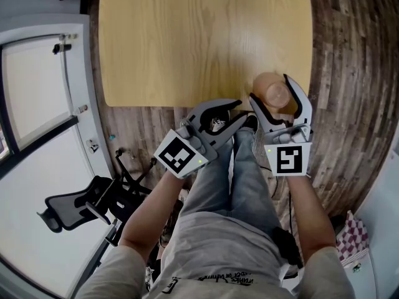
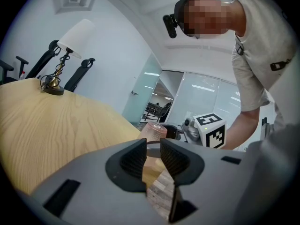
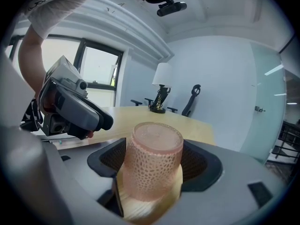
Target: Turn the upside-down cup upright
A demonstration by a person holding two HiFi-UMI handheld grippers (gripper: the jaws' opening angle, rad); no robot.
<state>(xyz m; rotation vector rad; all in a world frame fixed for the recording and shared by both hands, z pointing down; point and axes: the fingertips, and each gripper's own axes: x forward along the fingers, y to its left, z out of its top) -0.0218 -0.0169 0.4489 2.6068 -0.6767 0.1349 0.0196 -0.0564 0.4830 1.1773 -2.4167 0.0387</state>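
Observation:
A pink cup [image 1: 274, 92] with a dimpled wall stands upside down at the near right edge of the wooden table [image 1: 187, 42], its closed base on top. My right gripper [image 1: 269, 86] is shut on it, one pad against each side of the cup [image 3: 152, 168]. My left gripper [image 1: 242, 112] hangs just off the table's near edge, left of the cup and pointing toward it. Its jaws stand almost together with nothing between them. Through the thin slit of the left gripper [image 2: 151, 156] the cup [image 2: 153, 130] shows beyond.
A small table lamp [image 2: 65, 55] with a white shade stands at the table's far end. A black office chair [image 1: 75, 207] is on the floor at lower left. A checked cloth [image 1: 352, 238] lies at lower right. My legs are below the table edge.

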